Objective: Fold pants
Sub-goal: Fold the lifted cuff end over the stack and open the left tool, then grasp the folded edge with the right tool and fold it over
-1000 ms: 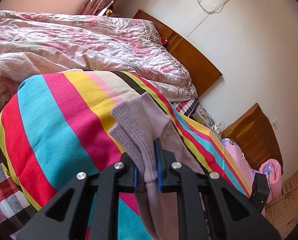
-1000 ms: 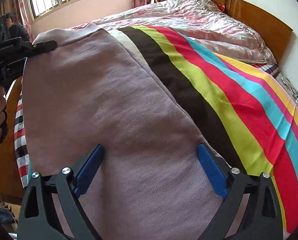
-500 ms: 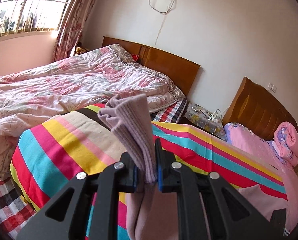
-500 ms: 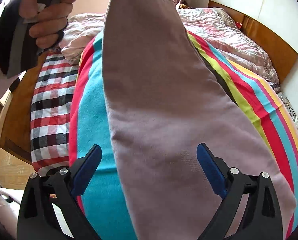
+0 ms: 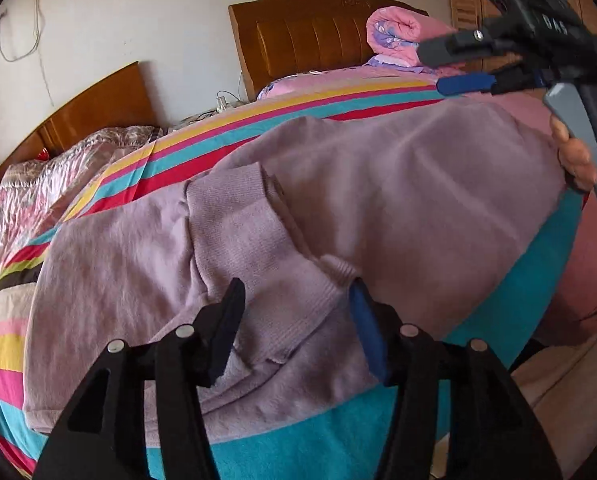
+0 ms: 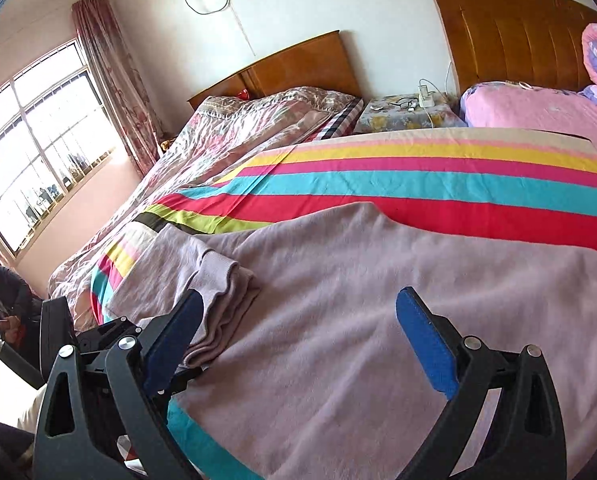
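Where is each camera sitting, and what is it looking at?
Left wrist: sits on the left gripper, looking down at the lilac pants and their ribbed cuff; the right gripper and a hand show.
Right wrist: sits on the right gripper, looking across the pants toward the window; its open fingers show.
Shared: pants, striped blanket, headboards.

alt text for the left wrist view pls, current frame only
Lilac pants lie folded over on a striped blanket, ribbed cuffs on top nearest the camera. The left tool is open just above the cuffs, gripping nothing. The right tool, held in a hand, enters at upper right; two wooden headboards stand against the wall behind.
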`<state>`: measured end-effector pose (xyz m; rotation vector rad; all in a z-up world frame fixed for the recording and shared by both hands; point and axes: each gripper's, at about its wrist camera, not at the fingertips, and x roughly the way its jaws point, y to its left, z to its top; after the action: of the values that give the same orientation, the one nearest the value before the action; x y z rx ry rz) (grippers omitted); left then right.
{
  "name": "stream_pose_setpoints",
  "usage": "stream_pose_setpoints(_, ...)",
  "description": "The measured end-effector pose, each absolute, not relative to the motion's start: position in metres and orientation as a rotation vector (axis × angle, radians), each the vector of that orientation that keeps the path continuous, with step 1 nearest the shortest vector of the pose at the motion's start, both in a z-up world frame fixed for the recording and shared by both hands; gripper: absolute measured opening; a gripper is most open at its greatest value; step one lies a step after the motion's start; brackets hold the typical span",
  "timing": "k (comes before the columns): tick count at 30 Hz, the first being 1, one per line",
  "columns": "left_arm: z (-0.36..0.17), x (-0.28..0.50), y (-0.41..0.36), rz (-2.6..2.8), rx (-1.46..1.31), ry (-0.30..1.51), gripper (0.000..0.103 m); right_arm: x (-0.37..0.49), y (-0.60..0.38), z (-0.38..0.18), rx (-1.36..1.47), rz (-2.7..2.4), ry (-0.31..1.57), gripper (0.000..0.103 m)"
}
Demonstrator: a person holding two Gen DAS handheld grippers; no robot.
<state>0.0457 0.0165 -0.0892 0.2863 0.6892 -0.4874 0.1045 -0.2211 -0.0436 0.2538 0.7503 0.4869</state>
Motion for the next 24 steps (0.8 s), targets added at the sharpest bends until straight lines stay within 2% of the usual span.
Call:
stream_pose_setpoints(2,-0.068,0.034,0.043,-0.495,0.206,0.626,0.077,0.104,-0.204,-0.057,0.294,0.553,0.79,0.095)
stream_pose_setpoints(4,-0.055,0.023,0.069,-0.458,0.145,0.577,0.084,0.103,-0.182,-0.066,0.327,0.63,0.828,0.095)
stream_pose_setpoints(8,-0.059,0.026,0.14,-0.23,-0.021,0.579,0.084,0.096,-0.135,-0.085,0.37,0.774,0.963,0.087)
stream_pose_setpoints(10,-0.066,0.03,0.172,-0.135,-0.094,0.597,0.084,0.093,-0.12,-0.097,0.385,0.802,1.06,0.078)
stream_pose_setpoints(13,-0.076,0.031,0.199,-0.074,-0.12,0.619,0.084,0.09,-0.104,-0.109,0.395,0.821,1.122,0.076)
stream_pose_setpoints(18,-0.089,0.029,0.207,-0.075,-0.132,0.633,0.084,0.103,-0.071,-0.103,0.337,0.811,1.116,0.074)
stream_pose_setpoints(24,-0.098,0.014,0.208,-0.083,-0.158,0.635,0.085,0.115,-0.07,-0.115,0.465,0.79,1.126,0.072)
